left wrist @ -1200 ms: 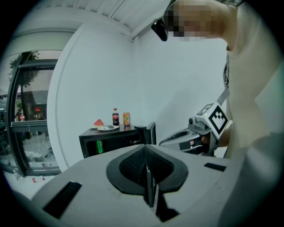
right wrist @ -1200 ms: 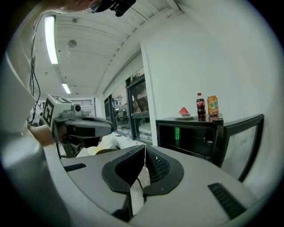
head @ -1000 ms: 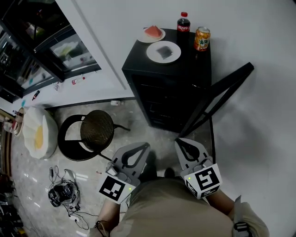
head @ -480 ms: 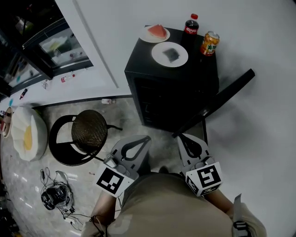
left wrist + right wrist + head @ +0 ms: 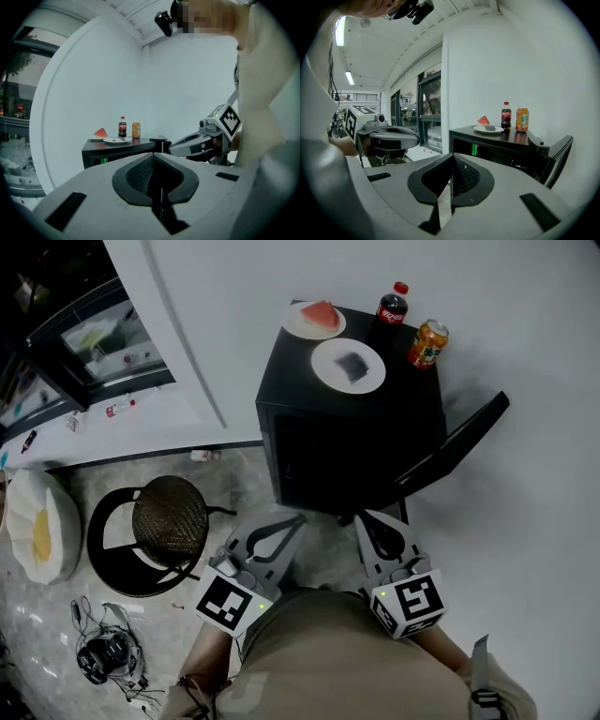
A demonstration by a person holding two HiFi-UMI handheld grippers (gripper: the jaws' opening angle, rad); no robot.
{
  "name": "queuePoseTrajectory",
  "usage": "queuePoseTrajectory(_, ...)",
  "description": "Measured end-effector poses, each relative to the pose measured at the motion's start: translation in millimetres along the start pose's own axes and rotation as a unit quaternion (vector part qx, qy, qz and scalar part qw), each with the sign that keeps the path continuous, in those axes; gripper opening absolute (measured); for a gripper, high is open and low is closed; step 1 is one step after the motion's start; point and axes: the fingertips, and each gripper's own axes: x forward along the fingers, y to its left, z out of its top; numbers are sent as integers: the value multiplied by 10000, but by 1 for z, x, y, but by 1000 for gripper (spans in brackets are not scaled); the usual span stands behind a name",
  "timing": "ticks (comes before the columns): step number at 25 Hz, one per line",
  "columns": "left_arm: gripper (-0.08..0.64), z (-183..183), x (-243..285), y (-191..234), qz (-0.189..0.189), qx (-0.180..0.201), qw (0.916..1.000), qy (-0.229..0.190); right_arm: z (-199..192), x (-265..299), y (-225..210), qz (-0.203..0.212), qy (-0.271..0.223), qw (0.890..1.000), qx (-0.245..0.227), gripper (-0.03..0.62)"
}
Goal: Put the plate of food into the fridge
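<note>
At the far left a white cushion (image 5: 37, 526) lies on the pale floor, with a tangle of cables (image 5: 105, 657) nearer the person. Just to the right stands a black round stool (image 5: 169, 517) with a woven seat.

The left gripper (image 5: 300, 519) is held low in front of the person, its jaws clenched together with nothing between them – its own view shows the pads meeting edge to edge. It is well apart from the fridge (image 5: 309, 451), a small black box against the white wall.

Both plates rest on the fridge's top: the watermelon plate (image 5: 314, 319) at the back left corner, and the plate of dark food (image 5: 349, 367) just in front of it (what the dark piece is cannot be told). A cola bottle (image 5: 392, 306) and an orange can (image 5: 427, 343) stand upright beside them, toward the right.

The right gripper (image 5: 362, 519) is level with the left one – also closed on nothing, pads together. The fridge door (image 5: 459, 439) hangs swung wide open to the right.
</note>
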Motion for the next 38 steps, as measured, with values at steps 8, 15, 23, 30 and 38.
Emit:
queuePoseTrajectory(8,11,3,11,45,-85,93,9999,-69,12,30,0,-364,46,9993,12,21)
queuePoseTrajectory(15,11,2,19,81,-226,143,9995,-192,16,58,8,-467,143,9982,349,21)
queuePoseTrajectory(23,11,5,41,101,-326,678,9971,-66,11,71,5,-439,322,9976,421,22)
queuePoseTrajectory(30,11,15,73,108,-388,925,9950,35,3,82,-18,-247,406,9976,494,23)
queuePoseTrajectory(38,11,30,109,109,-520,1006,9934,158,1,93,-42,64,429,9973,588,23)
